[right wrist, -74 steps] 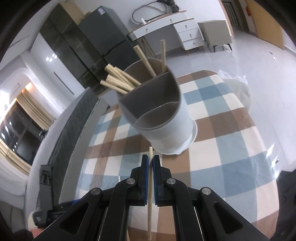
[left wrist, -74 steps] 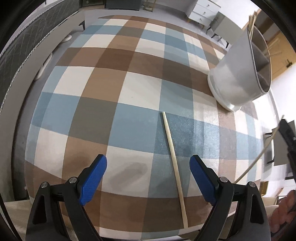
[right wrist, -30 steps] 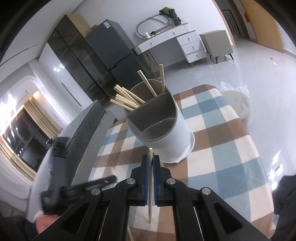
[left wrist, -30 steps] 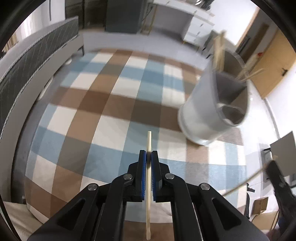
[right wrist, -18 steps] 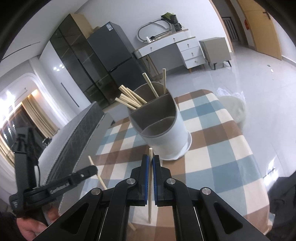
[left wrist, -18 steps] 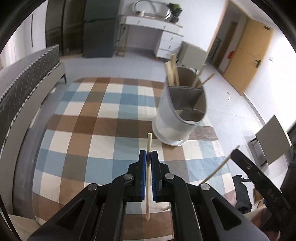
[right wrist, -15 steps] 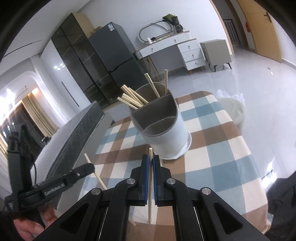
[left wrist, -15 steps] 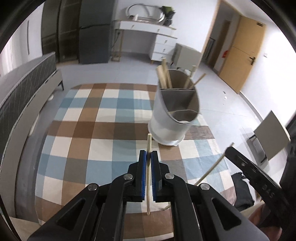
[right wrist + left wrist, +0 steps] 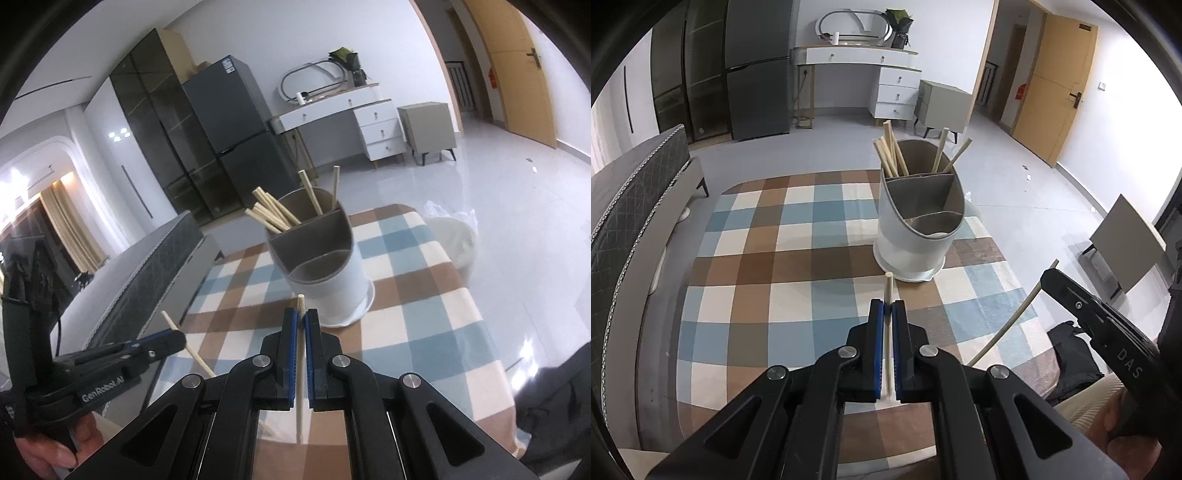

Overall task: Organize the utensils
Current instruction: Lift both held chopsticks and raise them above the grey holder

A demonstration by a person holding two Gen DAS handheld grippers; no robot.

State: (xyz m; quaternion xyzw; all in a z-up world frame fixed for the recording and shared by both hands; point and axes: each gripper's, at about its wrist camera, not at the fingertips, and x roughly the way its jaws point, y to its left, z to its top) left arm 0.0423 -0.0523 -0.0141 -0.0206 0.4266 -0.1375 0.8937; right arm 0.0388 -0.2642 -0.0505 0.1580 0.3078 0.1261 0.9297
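A white utensil holder [image 9: 916,236] with grey dividers stands on the checked tablecloth [image 9: 768,280]; several wooden chopsticks [image 9: 892,155] stick out of its back compartments. It also shows in the right wrist view [image 9: 325,273]. My left gripper [image 9: 888,308] is shut on a wooden chopstick [image 9: 887,291], held above the table in front of the holder. My right gripper [image 9: 300,315] is shut on another chopstick [image 9: 301,354], also in front of the holder. Each gripper shows in the other's view, the right one [image 9: 1049,277] and the left one [image 9: 177,338].
A grey padded bed edge [image 9: 631,206] runs along the table's left side. A dark fridge [image 9: 757,66], a white dresser [image 9: 871,74] and a grey nightstand [image 9: 942,103] stand on the floor beyond. A white bag [image 9: 454,236] lies on the floor to the right.
My left gripper closed on the chopstick that lay on the table and lifted it high above the cloth. My right gripper rose slightly with its chopstick.
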